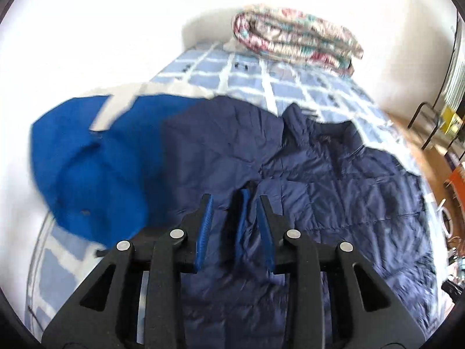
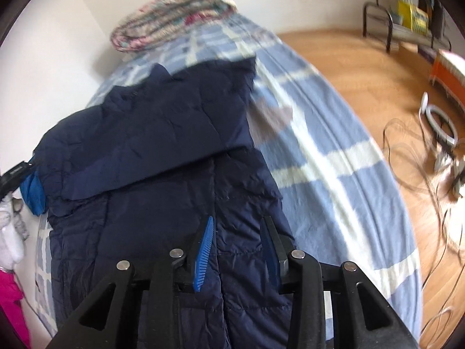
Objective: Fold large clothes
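Observation:
A navy quilted jacket (image 1: 334, 192) lies on a bed with a blue and white checked sheet (image 1: 261, 72). Its bright blue lining (image 1: 96, 163) shows where the left side is turned over. My left gripper (image 1: 235, 200) is open just above the jacket, with a blue-edged fold of fabric between the fingers. In the right wrist view the jacket (image 2: 162, 180) has a sleeve (image 2: 180, 128) folded across its chest. My right gripper (image 2: 239, 224) is open above the jacket's lower front, near its right edge.
A folded floral quilt (image 1: 296, 37) lies at the head of the bed. The wall runs along the bed's left side. Wooden floor (image 2: 363, 67) lies to the right, with cables (image 2: 412, 157), a metal rack (image 2: 401, 23) and an orange box (image 2: 447, 75).

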Demonstrator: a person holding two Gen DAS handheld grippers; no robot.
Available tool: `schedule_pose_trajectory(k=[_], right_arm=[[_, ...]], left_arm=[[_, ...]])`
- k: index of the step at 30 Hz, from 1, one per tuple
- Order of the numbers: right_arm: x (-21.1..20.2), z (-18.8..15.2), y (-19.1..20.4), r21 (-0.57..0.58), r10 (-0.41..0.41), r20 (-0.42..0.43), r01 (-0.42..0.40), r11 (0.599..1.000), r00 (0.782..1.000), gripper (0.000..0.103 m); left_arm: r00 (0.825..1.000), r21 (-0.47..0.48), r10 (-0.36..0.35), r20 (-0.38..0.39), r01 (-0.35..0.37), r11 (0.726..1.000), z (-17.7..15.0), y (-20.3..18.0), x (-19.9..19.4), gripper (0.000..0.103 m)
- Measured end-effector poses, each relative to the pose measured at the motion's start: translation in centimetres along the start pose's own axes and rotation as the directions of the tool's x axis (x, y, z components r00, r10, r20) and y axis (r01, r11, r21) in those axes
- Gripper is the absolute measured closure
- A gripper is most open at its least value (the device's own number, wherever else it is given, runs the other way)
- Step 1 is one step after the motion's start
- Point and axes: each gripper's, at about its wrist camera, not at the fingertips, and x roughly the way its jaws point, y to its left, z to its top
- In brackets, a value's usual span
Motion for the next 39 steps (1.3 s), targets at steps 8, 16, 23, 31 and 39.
schedule_pose_trajectory(k=[8, 16, 23, 31, 39], right_arm=[[-6.7, -2.0, 0.4, -0.142, 0.039, 0.215, -0.008, 0.990, 0.976, 0.023], [-12.2, -5.8, -2.0, -0.223, 0.034, 0.257, 0.026, 0.974, 0.966, 0.023], [-14.8, -9.3, -6.6, -0.038, 0.105, 0.150, -0.101, 0.994, 0.983, 0.024], [-12.2, -16.1, -7.5, 0.028, 0.125, -0.062, -0.123, 0.992, 0.990, 0.028], [-10.2, -19.6, -7.4, 0.096, 0.140, -0.133, -0.128, 0.987, 0.981, 0.032]], left_arm=[[0.999, -0.036, -0.047, 0.000, 0.047, 0.998, -6.6, 5.9, -11.4, 0.050], [0.992, -0.144, -0.088, -0.094, 0.074, 0.987, -16.7, 10.7, -17.7, 0.040], [0.970, -0.268, -0.153, -0.189, 0.099, 0.958, -23.7, 13.7, -18.9, 0.040], [0.925, -0.430, -0.262, -0.276, 0.125, 0.894, -31.3, 16.2, -16.9, 0.040], [0.900, -0.454, -0.302, -0.314, 0.137, 0.880, -34.7, 15.9, -16.8, 0.040]])
